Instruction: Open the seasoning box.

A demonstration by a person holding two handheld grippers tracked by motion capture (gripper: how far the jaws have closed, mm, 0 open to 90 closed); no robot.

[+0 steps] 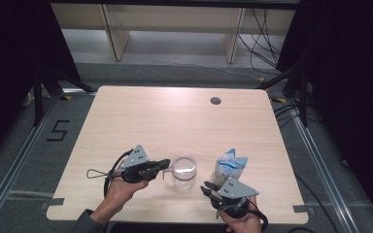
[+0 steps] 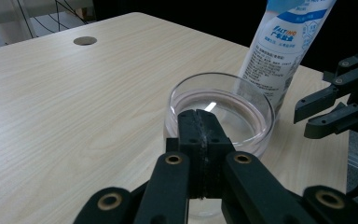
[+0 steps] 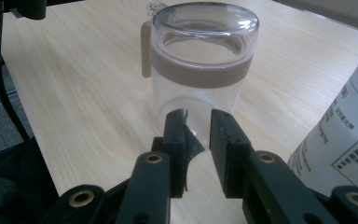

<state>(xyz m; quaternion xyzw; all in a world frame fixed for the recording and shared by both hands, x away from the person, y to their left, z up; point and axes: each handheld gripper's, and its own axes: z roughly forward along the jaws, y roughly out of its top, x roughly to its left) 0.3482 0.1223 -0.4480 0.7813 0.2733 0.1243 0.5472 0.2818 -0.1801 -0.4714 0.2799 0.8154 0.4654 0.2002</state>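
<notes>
Near the bench's front edge, the left gripper (image 1: 164, 165) pinches the jar's (image 1: 183, 173) handle; the spread right gripper (image 1: 207, 188) waits beside the pouch (image 1: 229, 165).

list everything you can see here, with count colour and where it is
jar: 1, clear with a pale pink band and a handle, near front edge of the table, between the two claws
pouch: 1, white and blue with print, upright just right of the jar
table: 1, light wood, grey round port at its far right
left claw: 1, black, jaws shut at the jar's handle side
right claw: 1, black, jaws slightly apart, in front of the pouch, holding nothing
hands: 2, one on each claw
</notes>
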